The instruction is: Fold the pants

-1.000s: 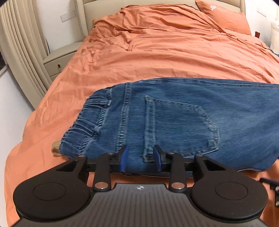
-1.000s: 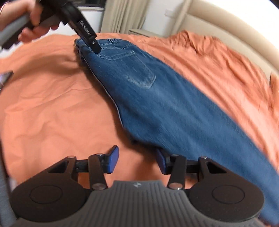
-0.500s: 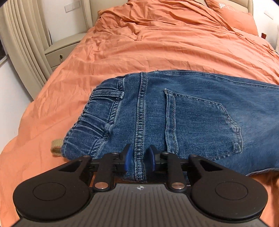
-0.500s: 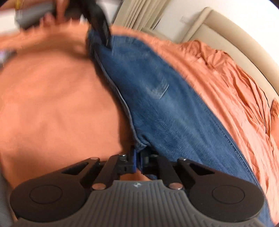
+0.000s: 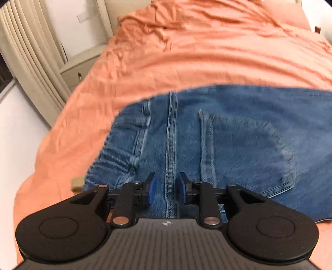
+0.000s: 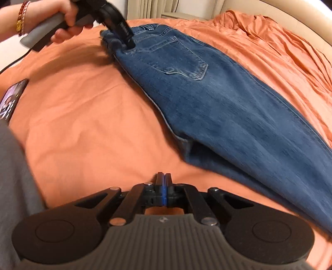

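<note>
A pair of blue jeans [image 6: 217, 99] is seen laid flat on an orange bedsheet [image 6: 87, 116], running from the waistband at 11 o'clock to the legs at 4 o'clock, with a back pocket [image 6: 178, 58] facing up. The right hand-held gripper [image 6: 164, 191] is shown at 6 o'clock with its blue pads pressed together on nothing, over bare sheet just beside the jeans' edge. At 11 o'clock the left hand-held gripper [image 6: 129, 43] is held by a hand [image 6: 68, 18], its tip set on the waistband; its finger gap cannot be made out. A phone [image 6: 11, 99] is seen lying on the sheet at 9 o'clock.
</note>
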The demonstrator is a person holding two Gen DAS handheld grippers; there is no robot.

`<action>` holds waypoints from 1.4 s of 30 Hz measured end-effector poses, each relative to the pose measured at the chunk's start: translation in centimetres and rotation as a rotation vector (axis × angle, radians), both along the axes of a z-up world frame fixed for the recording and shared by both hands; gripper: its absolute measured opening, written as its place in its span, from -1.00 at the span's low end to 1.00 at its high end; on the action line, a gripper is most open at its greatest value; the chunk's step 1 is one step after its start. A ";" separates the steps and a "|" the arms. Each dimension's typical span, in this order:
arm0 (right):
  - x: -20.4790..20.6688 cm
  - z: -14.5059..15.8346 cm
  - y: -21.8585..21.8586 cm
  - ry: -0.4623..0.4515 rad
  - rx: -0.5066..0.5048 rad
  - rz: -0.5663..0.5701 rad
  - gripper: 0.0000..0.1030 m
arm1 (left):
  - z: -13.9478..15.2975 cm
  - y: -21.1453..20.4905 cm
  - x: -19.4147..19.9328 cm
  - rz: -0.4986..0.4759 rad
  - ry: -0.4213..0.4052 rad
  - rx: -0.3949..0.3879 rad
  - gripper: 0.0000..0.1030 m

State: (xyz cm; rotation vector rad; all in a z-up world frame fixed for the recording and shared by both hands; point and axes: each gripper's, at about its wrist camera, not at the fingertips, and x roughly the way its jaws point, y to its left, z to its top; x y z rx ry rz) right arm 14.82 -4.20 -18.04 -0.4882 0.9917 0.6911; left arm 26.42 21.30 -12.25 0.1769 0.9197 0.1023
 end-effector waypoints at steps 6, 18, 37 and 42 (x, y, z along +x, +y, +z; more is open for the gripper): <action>4.1 4.4 -5.9 -0.092 0.101 -0.243 -0.97 | 3.0 -2.6 0.2 -0.118 -0.030 -0.116 -0.41; 19.8 -2.5 -12.7 0.049 0.028 -0.541 -0.65 | -3.2 -10.2 7.8 -0.198 0.078 -0.178 -0.40; 31.7 -4.9 -15.9 0.038 0.070 -0.636 -0.60 | -3.2 -11.3 14.7 -0.001 0.011 -0.120 -0.40; 26.9 -0.2 -21.9 -0.030 0.131 -0.667 -0.22 | -1.1 -14.2 12.1 -0.095 0.015 -0.187 -0.17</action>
